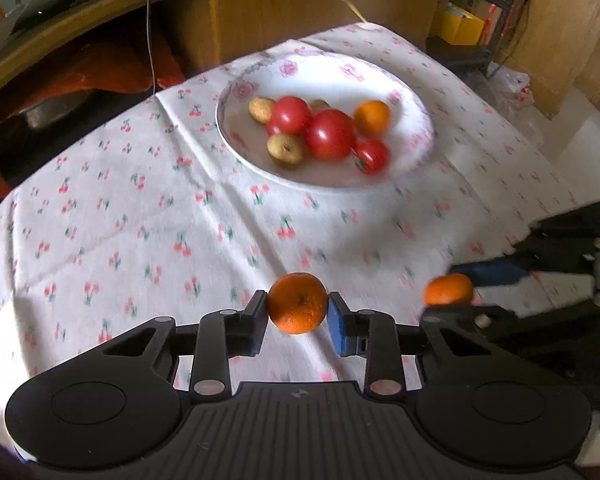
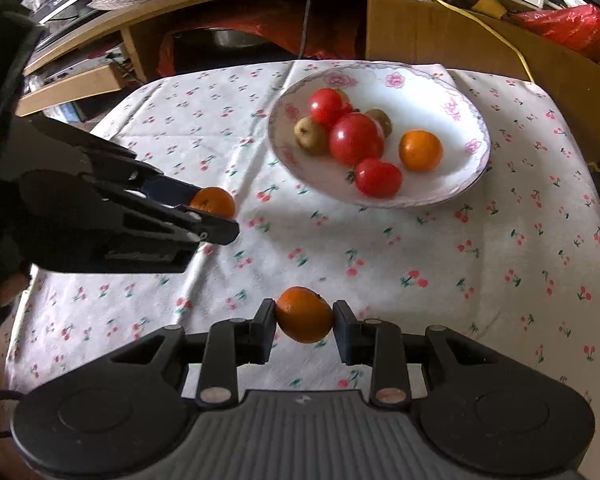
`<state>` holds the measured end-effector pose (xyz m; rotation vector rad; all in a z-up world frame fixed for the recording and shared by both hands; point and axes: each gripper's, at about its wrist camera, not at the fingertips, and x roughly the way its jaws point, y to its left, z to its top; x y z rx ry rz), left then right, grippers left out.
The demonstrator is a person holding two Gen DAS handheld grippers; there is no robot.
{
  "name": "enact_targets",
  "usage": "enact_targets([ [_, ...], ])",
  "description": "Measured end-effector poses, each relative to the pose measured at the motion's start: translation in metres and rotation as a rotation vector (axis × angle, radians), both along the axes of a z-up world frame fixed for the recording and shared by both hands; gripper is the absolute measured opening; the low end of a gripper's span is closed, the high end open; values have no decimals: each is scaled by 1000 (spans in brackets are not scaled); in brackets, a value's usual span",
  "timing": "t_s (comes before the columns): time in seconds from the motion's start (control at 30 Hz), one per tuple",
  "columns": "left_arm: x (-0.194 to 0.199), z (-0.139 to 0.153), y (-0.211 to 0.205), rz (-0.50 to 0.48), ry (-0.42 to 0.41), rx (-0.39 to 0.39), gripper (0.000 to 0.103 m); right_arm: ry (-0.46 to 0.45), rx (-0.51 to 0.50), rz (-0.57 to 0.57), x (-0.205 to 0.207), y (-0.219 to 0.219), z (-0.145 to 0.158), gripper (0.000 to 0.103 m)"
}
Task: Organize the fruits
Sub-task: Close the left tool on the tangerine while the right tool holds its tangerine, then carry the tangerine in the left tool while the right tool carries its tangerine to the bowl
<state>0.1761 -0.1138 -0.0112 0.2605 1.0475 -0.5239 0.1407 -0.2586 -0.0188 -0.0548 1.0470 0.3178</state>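
Counter (image 1: 120,208): filling most of both views, lying under a cherry-print cloth.

Plate (image 2: 472,120): white with a floral rim, sitting in the upper centre of each view, carrying red tomatoes (image 2: 356,139), brownish fruits (image 2: 311,134) and one orange (image 2: 420,150). The remaining bare area is lying at the plate's right side.

Left hand-held gripper (image 1: 298,312): sitting at lower centre of its own view, clamping an orange (image 1: 298,308) across its middle, both pads pressing on the peel.

Right hand-held gripper (image 2: 305,318): likewise clamping a second orange (image 2: 305,314) at lower centre of its own view, the fruit sitting slightly tilted between the pads.

Handling, as a judgement: the oranges are looking light, firm yet slightly yielding, with dimpled peel giving fair grip; being round, they are likely to roll once released. Taking hold across the widest part, as now, is suiting them best. The tomatoes are looking smooth, slippery and easily bruised.
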Motion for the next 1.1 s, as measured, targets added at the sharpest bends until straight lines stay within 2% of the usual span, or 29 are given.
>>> enact_targets([
  [0.23,-38,1,12,-17,36,15,40,14,-52,42,-26,13,-7,27],
  [0.53,-45,-7,13,-32,37,21,49,10,-82,54,-33,21,-12,28],
  [0.67,-51,-6,12,-31,24,36,48,5,-90,54,-37,21,-12,28],
  [0.83,-63,-2,15,-26,25,24,61,7,-95,55,-41,22,-12,28],
  [1.1,-67,-12,16,-20,46,58,60,12,-109,55,-47,24,-12,33],
])
